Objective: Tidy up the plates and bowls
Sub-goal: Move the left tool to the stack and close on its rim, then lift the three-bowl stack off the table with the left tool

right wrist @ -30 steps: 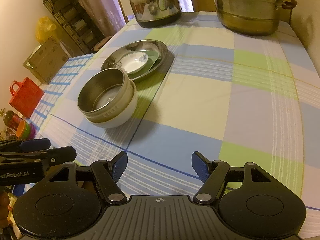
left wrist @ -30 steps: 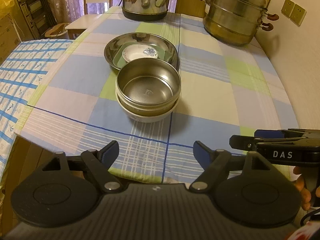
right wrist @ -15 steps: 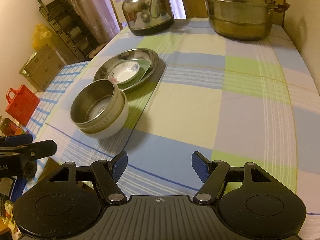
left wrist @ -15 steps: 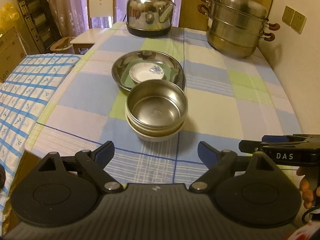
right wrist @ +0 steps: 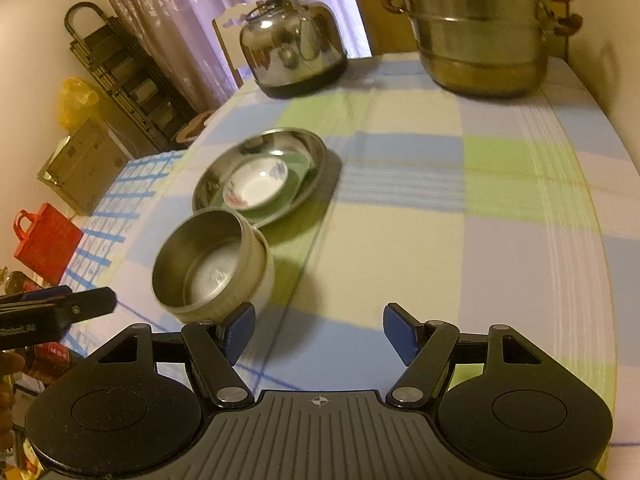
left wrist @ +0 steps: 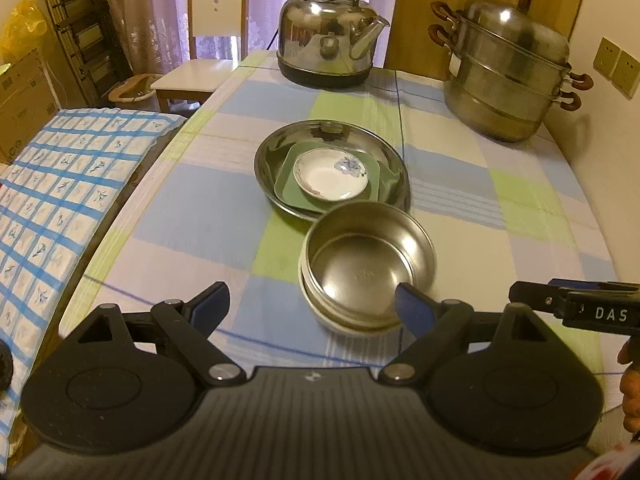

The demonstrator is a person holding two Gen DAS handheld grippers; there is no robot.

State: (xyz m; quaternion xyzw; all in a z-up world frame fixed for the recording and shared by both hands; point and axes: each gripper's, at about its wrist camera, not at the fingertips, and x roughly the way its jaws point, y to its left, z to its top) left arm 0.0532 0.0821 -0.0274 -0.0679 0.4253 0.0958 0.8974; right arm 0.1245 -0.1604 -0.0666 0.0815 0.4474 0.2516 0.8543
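Steel bowl (left wrist: 366,268) sits nested in a white bowl (left wrist: 352,326) near the front edge of the desk (left wrist: 200,200), which is covered in a checked cloth. Just behind it, a wide steel plate (left wrist: 332,168) carries a green square plate (left wrist: 292,196) with a small white flowered dish (left wrist: 330,174) on top; whether the bowls touch the plate's rim I cannot tell. Toward the far edge stand a steel kettle (left wrist: 328,46) and, at the far right corner, a stacked steamer pot (left wrist: 508,72).

The left gripper (left wrist: 312,304) hovers at the front edge with its blue-padded fingers spread wide apart and nothing between them; its right fingertip overlaps the bowls in the left wrist view. The right gripper (right wrist: 318,330) is likewise spread apart and holds nothing, over the cloth just right of the bowls, its left fingertip close beside the white bowl's wall. Beyond the desk's left edge lies a blue-grid cloth (left wrist: 52,200), with a wooden chair (left wrist: 208,40) behind it.
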